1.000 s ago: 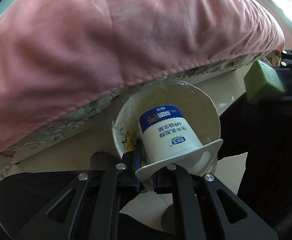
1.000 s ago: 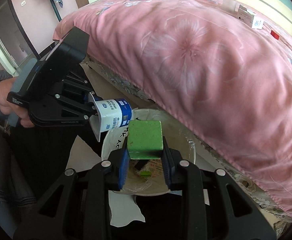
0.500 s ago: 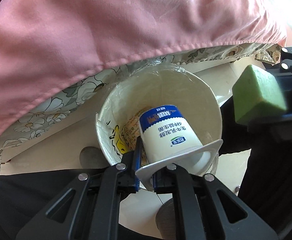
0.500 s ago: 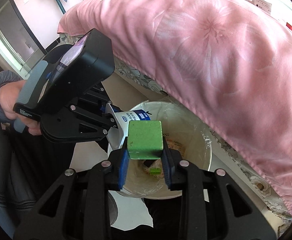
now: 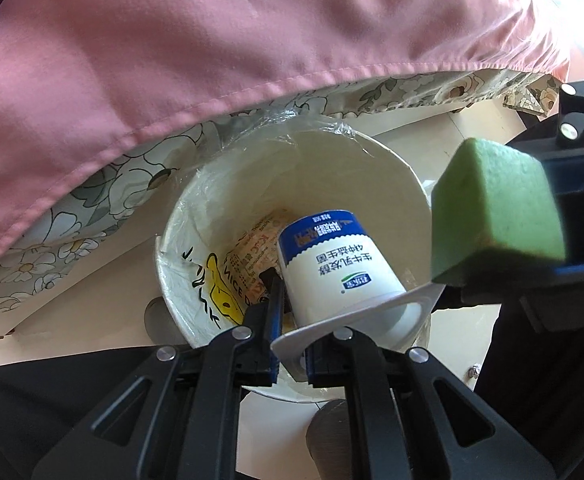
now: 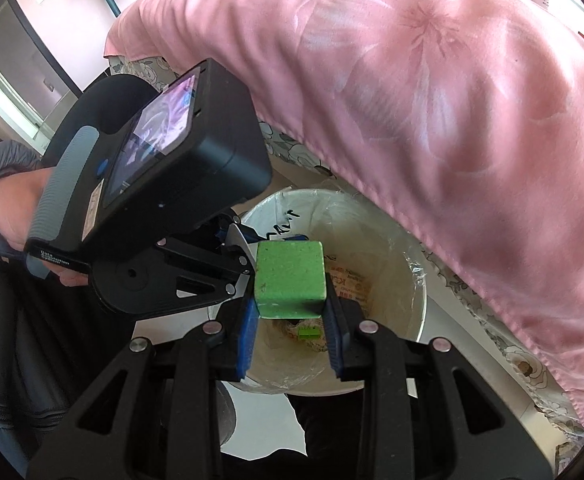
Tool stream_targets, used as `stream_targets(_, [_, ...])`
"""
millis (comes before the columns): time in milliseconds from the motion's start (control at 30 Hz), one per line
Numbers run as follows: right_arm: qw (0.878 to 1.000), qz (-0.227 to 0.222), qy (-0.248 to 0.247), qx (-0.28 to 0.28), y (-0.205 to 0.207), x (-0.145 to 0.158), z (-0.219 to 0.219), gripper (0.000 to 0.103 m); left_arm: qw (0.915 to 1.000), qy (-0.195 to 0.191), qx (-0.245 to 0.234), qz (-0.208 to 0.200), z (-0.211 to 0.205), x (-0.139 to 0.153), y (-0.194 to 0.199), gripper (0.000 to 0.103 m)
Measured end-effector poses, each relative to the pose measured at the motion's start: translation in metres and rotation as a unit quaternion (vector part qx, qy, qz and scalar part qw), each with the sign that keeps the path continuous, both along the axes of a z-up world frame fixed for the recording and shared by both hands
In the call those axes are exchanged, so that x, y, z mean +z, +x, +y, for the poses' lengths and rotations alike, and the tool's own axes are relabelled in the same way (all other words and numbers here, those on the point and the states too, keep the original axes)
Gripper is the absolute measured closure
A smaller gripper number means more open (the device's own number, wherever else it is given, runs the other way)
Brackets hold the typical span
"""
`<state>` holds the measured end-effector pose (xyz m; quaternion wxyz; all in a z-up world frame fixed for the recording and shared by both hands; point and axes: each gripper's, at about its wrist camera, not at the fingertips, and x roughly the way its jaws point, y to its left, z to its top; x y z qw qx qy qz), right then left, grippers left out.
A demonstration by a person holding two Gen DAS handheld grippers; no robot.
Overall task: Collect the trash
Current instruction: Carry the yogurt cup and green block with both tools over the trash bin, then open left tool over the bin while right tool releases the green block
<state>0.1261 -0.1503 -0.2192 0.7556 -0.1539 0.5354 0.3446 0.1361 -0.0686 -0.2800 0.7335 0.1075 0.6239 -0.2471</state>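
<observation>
Left hand-held gripper pinching plastic yogurt cup, right hand-held gripper squeezing green foam cube, plastic-lined bin below

Pink quilt over floral bedsheet, pale floor, pink walls.

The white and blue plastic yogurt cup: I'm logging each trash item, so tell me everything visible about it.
The white and blue plastic yogurt cup is a tapered tub with a blue band near its base, printed text and a wide white square rim. It looks empty and lies tilted, base pointing into the plastic-lined white waste bin. The left gripper pinches its rim. In the right wrist view it is mostly hidden.
</observation>
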Motion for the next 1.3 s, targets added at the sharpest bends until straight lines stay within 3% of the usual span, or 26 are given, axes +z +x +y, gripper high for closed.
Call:
stream_targets(600, [1.0,0.009,-0.014,-0.001,0.014,-0.007,0.017,0.072,0.9996,-0.009,-0.012,0.025,-0.002,-0.016,0.001,0.092])
stream_targets(667, [1.0,0.007,-0.013,-0.004,0.015,-0.006,0.015,0.072,0.9994,-0.013,-0.013,0.029,-0.002,-0.017,0.002,0.084])
stream_targets(700, [1.0,0.007,-0.014,-0.006,0.016,-0.007,0.015,0.071,0.9994,-0.016,-0.011,0.03,-0.002,-0.017,0.002,0.069])
stream_targets(733, [1.0,0.006,-0.015,-0.008,0.015,-0.006,0.014,0.069,0.9993,-0.016,-0.013,0.031,-0.002,-0.018,0.002,0.06])
stream_targets(800, [1.0,0.003,-0.02,-0.009,0.015,-0.006,0.012,0.058,0.9993,-0.017,-0.013,0.03,-0.002,-0.018,0.001,0.044])
stream_targets(867, [1.0,-0.002,-0.022,-0.009,0.015,-0.006,0.01,0.049,0.9993,-0.018,-0.014,0.028,-0.002,-0.017,0.001,0.035])
stream_targets(933, [1.0,-0.002,-0.026,-0.012,0.015,-0.006,0.009,0.047,0.9993,-0.015,-0.016,0.032,-0.003,-0.019,0.0,0.024])
stream_targets(1033, [1.0,-0.004,-0.026,-0.015,0.014,-0.006,0.005,0.043,0.9993,-0.009,-0.016,0.033,-0.005,-0.02,-0.003,0.014])
stream_targets(1300, [1.0,-0.005,-0.024,-0.017,0.013,-0.006,-0.003,0.043,0.9996,-0.006,-0.007,0.027,-0.001,-0.019,-0.005,0.012])
